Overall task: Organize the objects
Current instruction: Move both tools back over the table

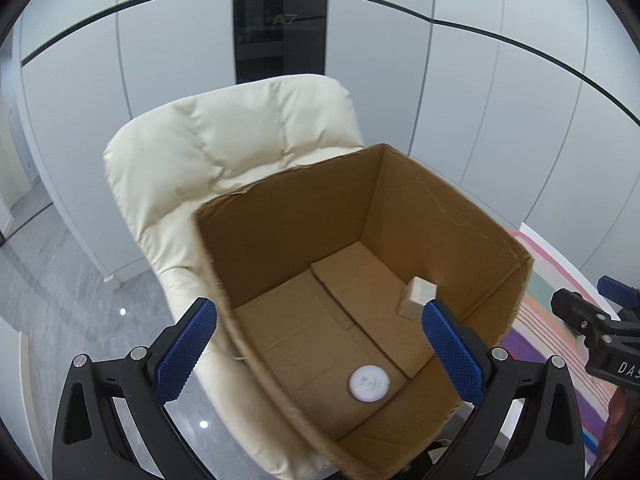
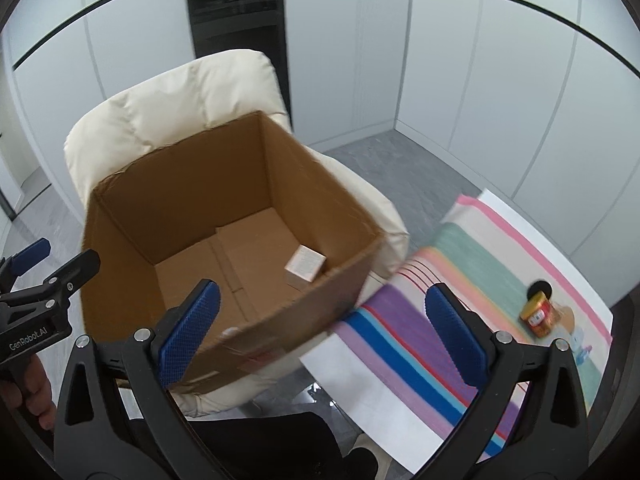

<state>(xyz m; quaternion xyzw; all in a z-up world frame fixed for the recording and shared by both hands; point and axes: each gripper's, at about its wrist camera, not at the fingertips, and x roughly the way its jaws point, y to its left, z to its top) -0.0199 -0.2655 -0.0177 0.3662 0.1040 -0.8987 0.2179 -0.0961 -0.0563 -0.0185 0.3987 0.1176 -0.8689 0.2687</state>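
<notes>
We saw an open brown cardboard box (image 1: 360, 280) sitting on the seat of a cream padded chair (image 1: 224, 152), its top flaps gone or folded out of sight and one corner turned toward the chair back. On the box floor lay a small pale carton (image 1: 416, 296), lying flat near the right-hand wall, its long axis running roughly from the near edge toward the far corner. A round white lid-like disc (image 1: 369, 383) lay flat near the front wall, well apart from the carton. To the right of the chair, the counter (image 2: 360, 376) carried a striped cloth (image 2: 460, 280), and on it a small jar (image 2: 540, 314) with a gold cap lay tipped on its side, cap pointing up and left. The left gripper (image 1: 320, 344) had its blue fingers (image 1: 188, 344) spread wide with nothing gripped. The right gripper (image 2: 320, 328) likewise stood fully open and empty, hovering over the box's near edge.
</notes>
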